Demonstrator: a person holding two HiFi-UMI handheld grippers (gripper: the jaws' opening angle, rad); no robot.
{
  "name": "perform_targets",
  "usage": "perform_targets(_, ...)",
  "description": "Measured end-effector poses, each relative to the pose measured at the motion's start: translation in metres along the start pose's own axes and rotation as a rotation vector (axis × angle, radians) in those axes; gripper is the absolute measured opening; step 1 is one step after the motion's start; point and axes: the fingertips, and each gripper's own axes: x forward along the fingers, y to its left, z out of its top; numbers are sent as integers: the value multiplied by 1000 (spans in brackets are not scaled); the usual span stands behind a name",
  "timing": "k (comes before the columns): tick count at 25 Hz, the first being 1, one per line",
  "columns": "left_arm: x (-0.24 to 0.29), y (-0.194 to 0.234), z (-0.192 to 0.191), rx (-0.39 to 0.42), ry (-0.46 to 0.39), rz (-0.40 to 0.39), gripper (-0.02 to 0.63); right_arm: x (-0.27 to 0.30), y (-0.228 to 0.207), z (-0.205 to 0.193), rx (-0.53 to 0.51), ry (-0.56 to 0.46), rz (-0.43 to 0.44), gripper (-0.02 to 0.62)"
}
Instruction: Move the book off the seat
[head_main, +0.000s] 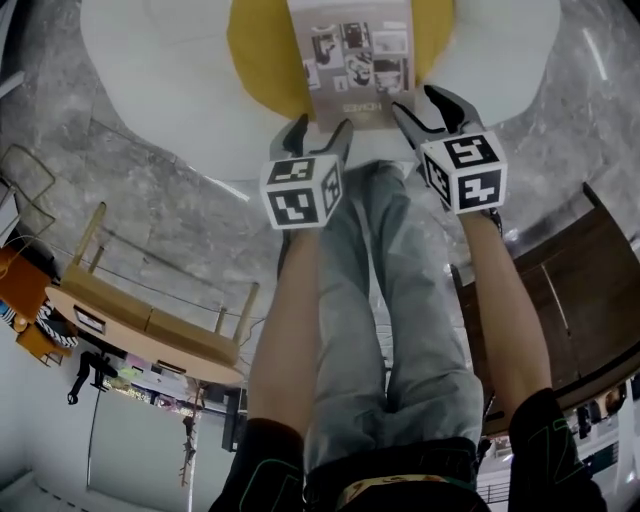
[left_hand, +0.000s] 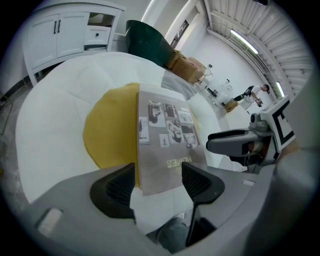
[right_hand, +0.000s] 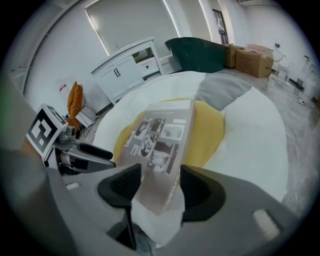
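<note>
The thin grey photo-covered book (head_main: 350, 60) lay on the white seat's (head_main: 150, 70) yellow cushion (head_main: 262, 50). The left gripper (head_main: 320, 128) and right gripper (head_main: 425, 105) had their jaws released at its near edge. It looked light and floppy, best pinched at the near corners.

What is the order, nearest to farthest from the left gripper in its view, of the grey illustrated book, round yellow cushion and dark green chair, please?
1. Grey illustrated book: between the jaws.
2. Round yellow cushion: beneath it, left.
3. Dark green chair: far back, top.

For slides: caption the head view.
Left gripper and right gripper, both open, flank a book on the yellow cushion of the seat.
</note>
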Motion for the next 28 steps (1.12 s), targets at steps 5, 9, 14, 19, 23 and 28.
perform_targets(5, 22, -1, -13, 60, 59, -8, 291, 29, -3, -21, -7, 67, 35, 268)
perform_targets(9, 32, -1, -20, 58, 77, 25, 290, 33, 5, -27, 44, 46, 42, 268)
perform_targets(14, 4, -2, -17, 53, 30, 39, 281, 17, 21, -25, -56, 54, 48, 256)
perform_targets(19, -32, -6, -9, 38, -17, 59, 281, -12, 43, -5, -116, 17, 25, 253)
perform_targets(23, -72, 4, -10, 68, -50, 96, 275, -24, 77, 3, -125, -17, 38, 253)
perform_targets(28, -113, 12, -12, 89, -122, 132, 264, -43, 110, 17, -181, -58, 42, 253)
